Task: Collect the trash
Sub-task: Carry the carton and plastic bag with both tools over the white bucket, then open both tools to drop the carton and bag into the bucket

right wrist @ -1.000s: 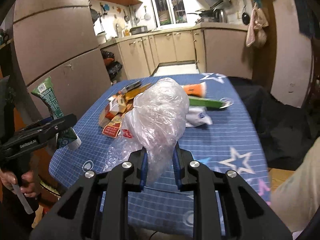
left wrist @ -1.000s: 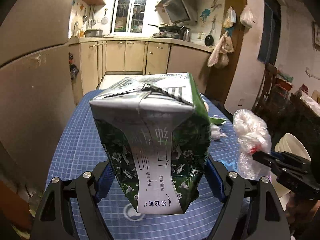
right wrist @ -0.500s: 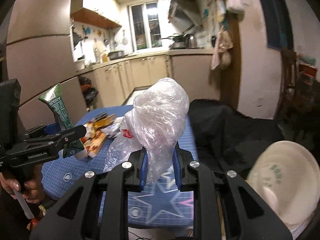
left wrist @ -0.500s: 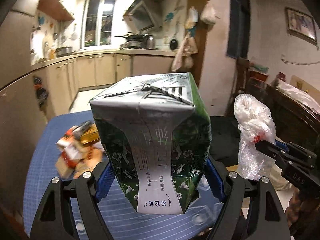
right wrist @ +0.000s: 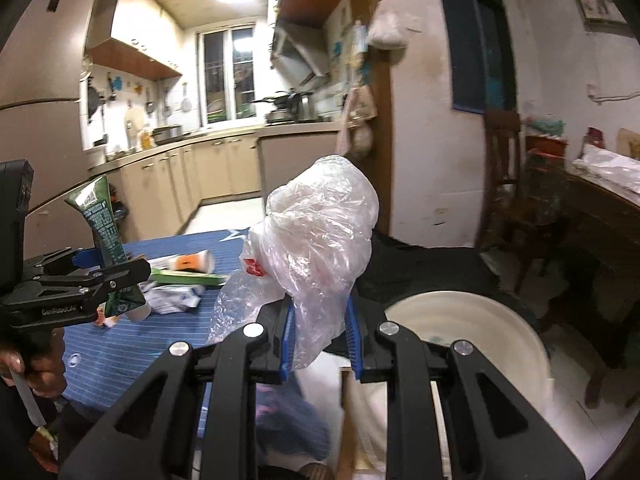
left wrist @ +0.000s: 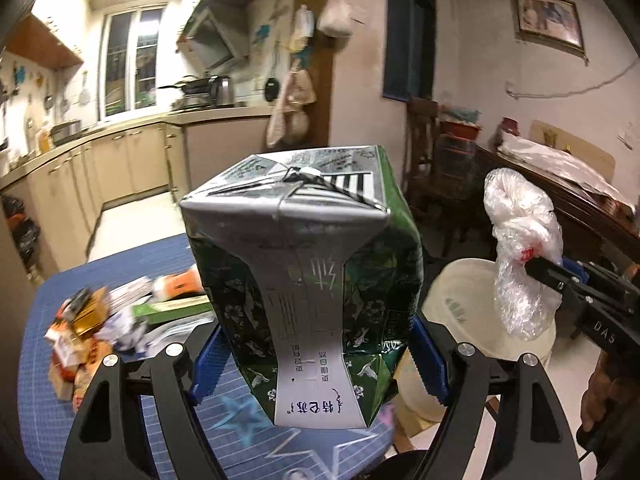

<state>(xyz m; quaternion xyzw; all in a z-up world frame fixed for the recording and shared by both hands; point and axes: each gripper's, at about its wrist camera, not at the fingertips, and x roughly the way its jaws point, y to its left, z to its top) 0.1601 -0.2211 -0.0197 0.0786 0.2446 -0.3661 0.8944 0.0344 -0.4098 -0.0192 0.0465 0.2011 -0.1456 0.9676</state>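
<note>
Both grippers have swung from the table toward the bin: left gripper clamps the carton, right gripper pinches the plastic bag, ready for dropping

- The carton looks like glossy coated paper, creased, with silvery foil-like folds.
- The bag is thin, crinkled, translucent plastic.
- The table wears a matt blue checked cloth.
- The bin is smooth cream plastic.
</note>
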